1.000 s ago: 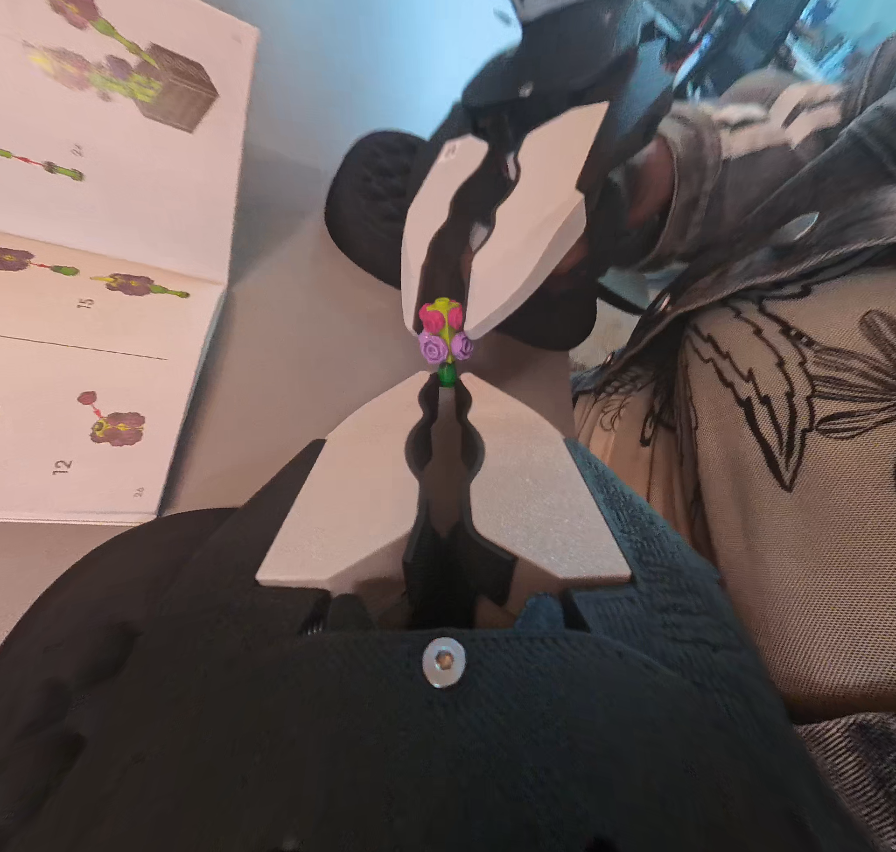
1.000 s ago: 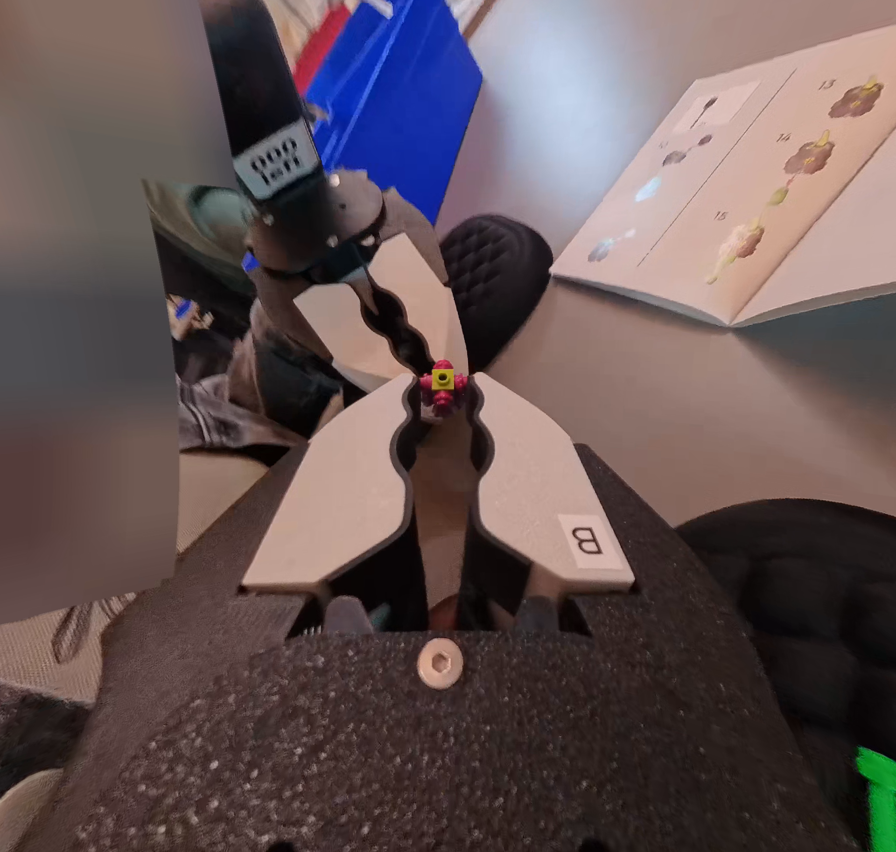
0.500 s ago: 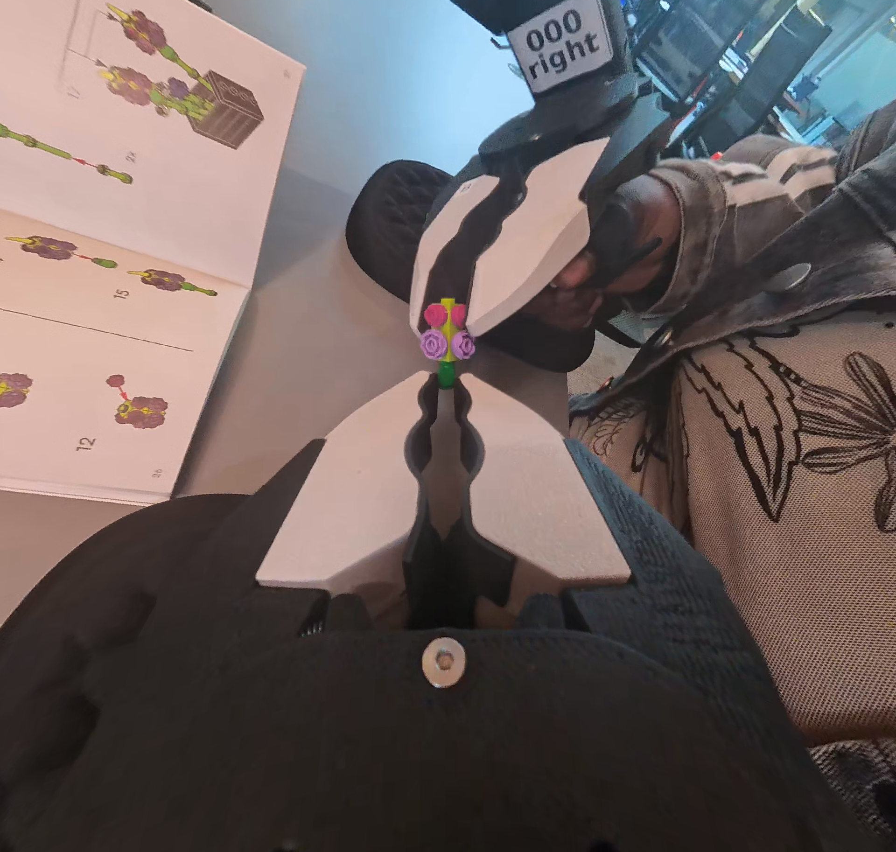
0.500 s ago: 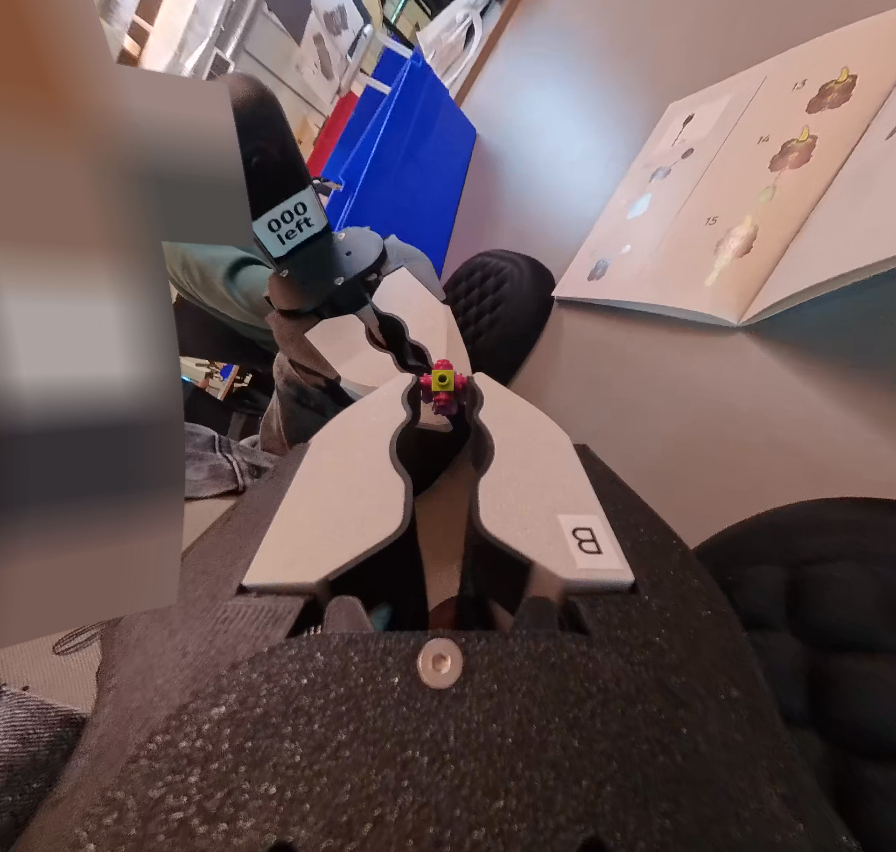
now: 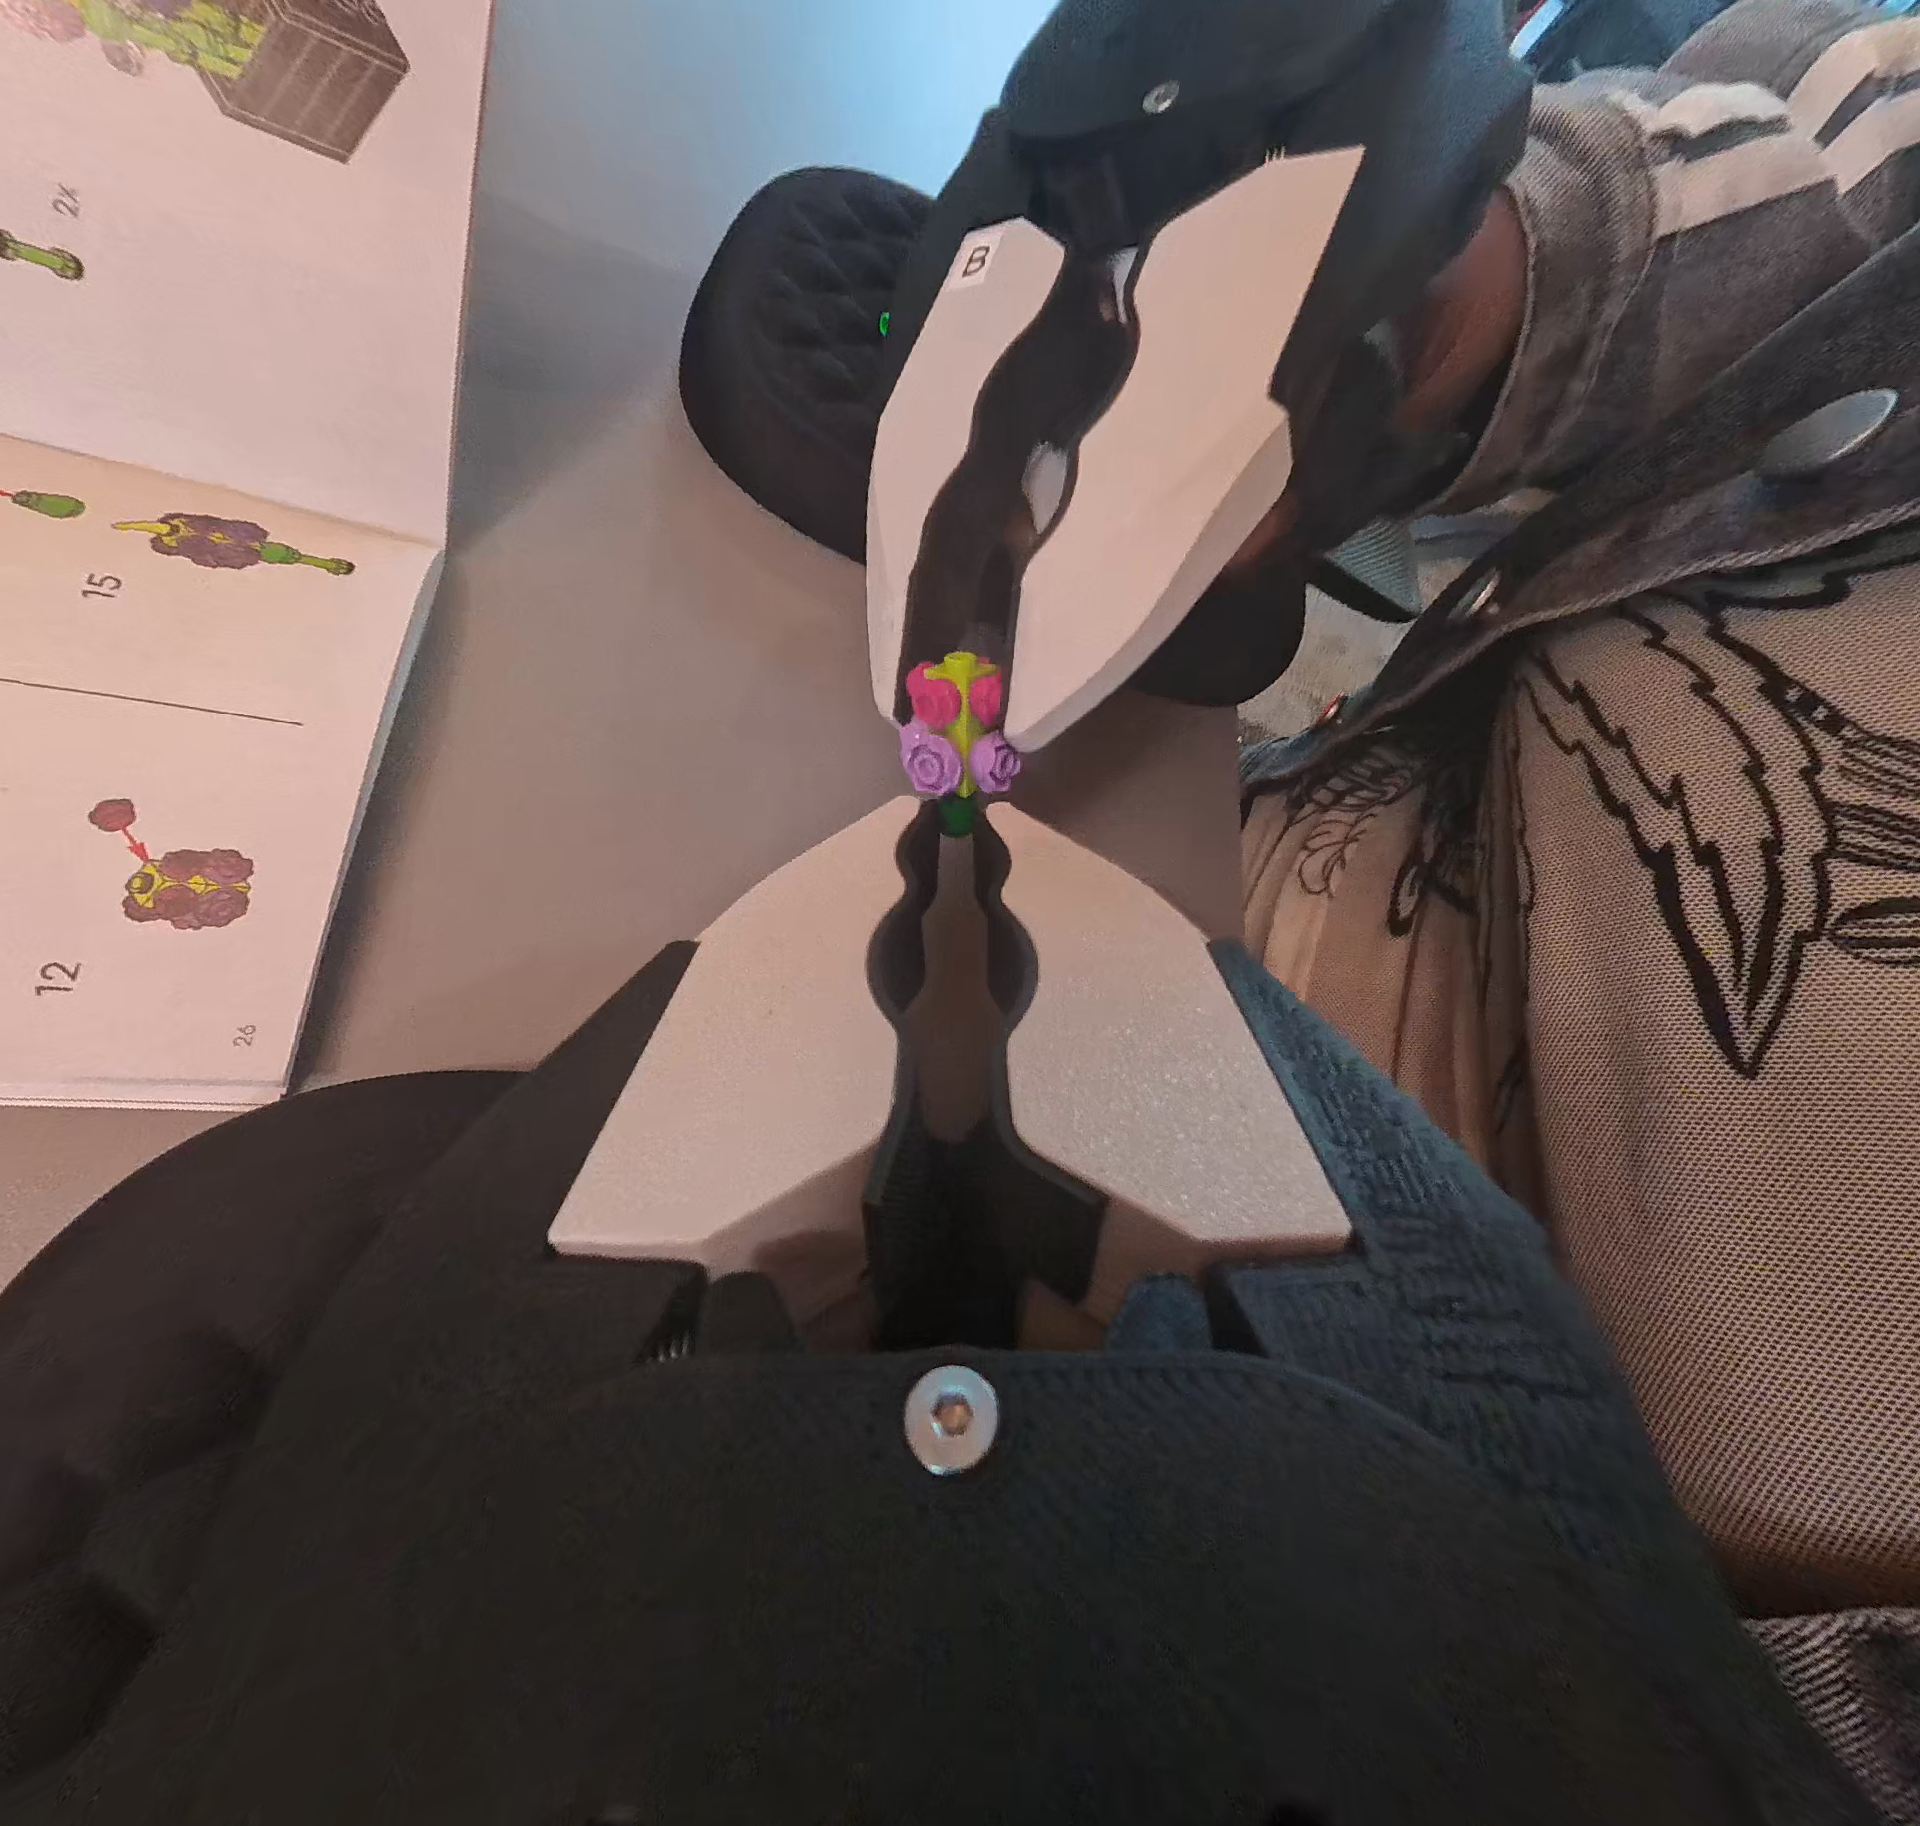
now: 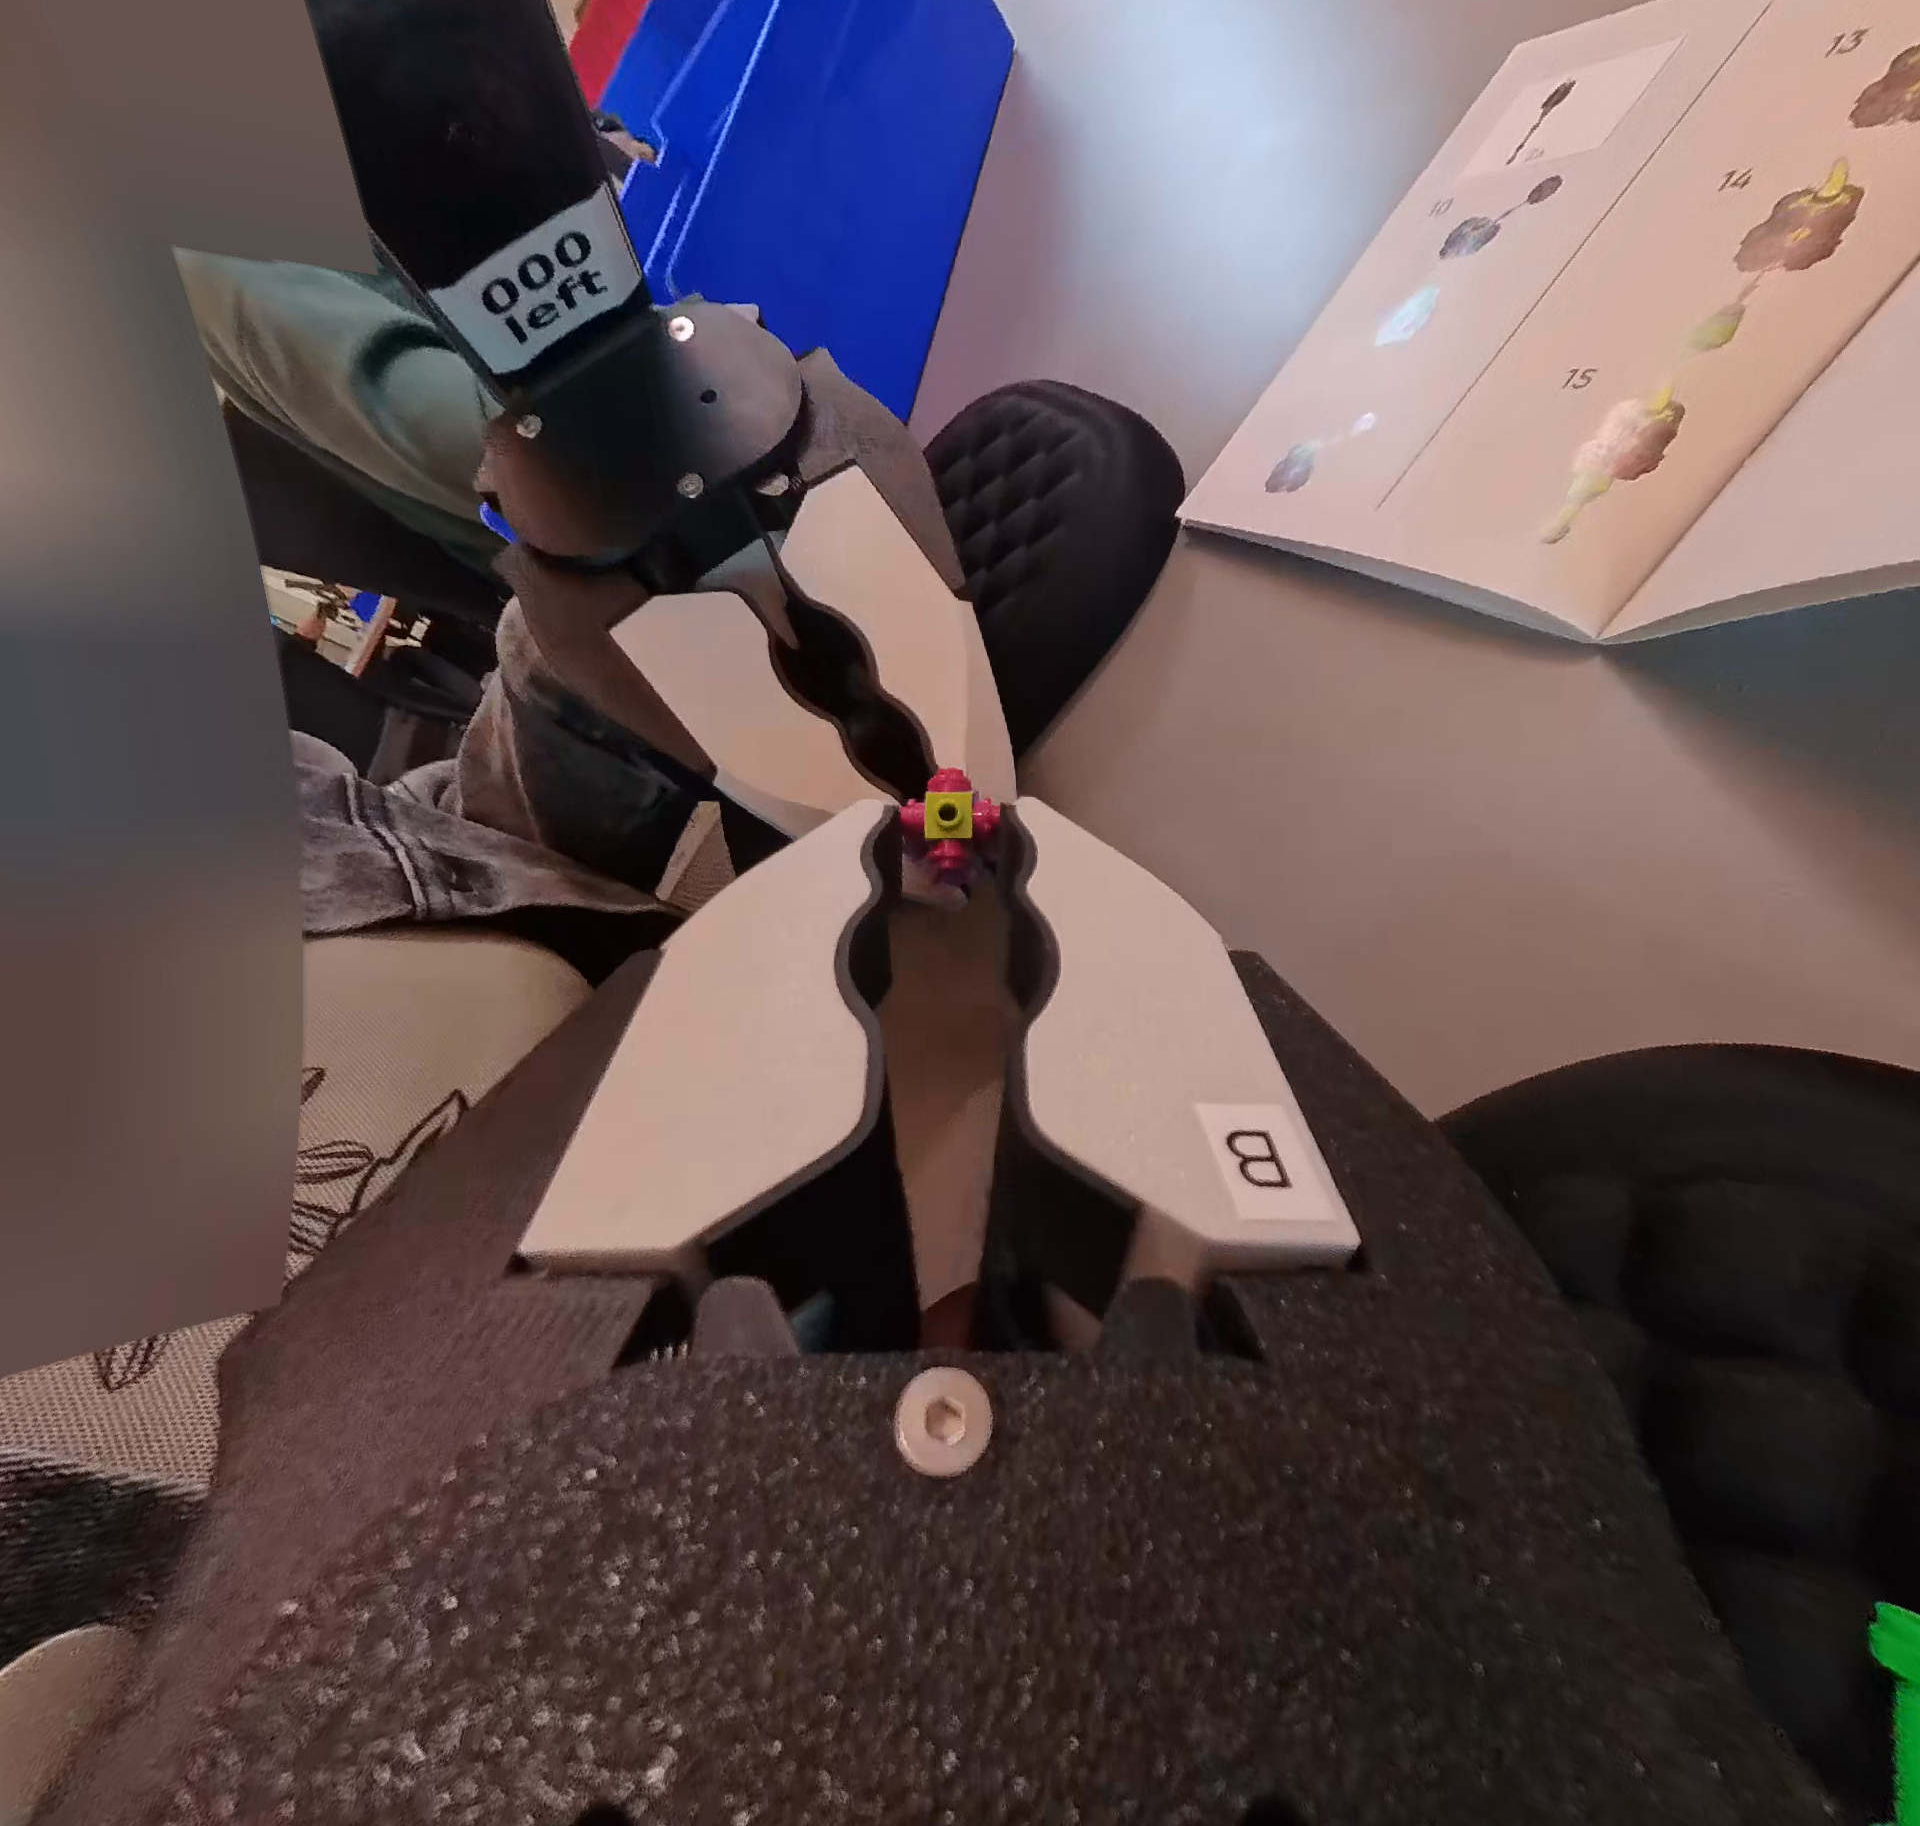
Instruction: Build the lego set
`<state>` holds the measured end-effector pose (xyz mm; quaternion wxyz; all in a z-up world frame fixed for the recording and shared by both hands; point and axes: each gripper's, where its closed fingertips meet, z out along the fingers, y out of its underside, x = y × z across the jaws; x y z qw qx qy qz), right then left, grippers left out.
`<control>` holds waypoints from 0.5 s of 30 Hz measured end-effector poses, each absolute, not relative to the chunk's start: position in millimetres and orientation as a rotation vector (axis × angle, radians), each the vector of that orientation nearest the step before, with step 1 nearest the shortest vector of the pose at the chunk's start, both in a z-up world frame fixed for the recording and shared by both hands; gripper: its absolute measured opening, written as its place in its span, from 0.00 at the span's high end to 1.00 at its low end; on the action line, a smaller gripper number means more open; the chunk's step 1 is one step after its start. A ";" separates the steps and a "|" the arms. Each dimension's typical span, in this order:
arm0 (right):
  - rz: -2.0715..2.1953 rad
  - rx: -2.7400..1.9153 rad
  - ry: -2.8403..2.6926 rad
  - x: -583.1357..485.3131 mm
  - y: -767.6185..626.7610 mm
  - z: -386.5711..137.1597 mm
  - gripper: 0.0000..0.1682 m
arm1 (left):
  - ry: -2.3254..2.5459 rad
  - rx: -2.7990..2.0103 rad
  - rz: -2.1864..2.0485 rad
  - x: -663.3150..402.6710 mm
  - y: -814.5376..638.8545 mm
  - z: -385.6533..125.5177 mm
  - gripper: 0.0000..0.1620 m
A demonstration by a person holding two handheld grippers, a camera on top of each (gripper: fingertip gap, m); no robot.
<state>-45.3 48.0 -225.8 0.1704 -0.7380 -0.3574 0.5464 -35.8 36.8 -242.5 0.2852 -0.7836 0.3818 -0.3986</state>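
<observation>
Two hand-held grippers meet tip to tip above a grey desk [image 5: 644, 654]. The left hand-held gripper [image 5: 957, 834] pinches the green stem of a small lego flower cluster [image 5: 958, 732]. The right hand-held gripper [image 6: 948, 831] clamps its pink-and-yellow top, beside an open instruction booklet [image 6: 1621, 322].

The open white paper instruction booklet [image 5: 208, 529] is running off the left wrist view's left edge. A bright green plastic piece [image 6: 1896, 1714] is getting cut by the right wrist view's right edge, too little showing to identify.
</observation>
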 end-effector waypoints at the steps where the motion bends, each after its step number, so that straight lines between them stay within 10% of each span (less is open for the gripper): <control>1: 1.534 -2.100 -1.040 -44.6 46.9 -227.6 0.89 | 1.035 -2.104 -1.054 -35.4 36.0 -244.4 0.97; 15: 1.344 -2.117 -1.259 -37.7 37.4 -244.4 0.89 | 1.175 -2.176 -0.894 -34.0 31.7 -262.7 0.97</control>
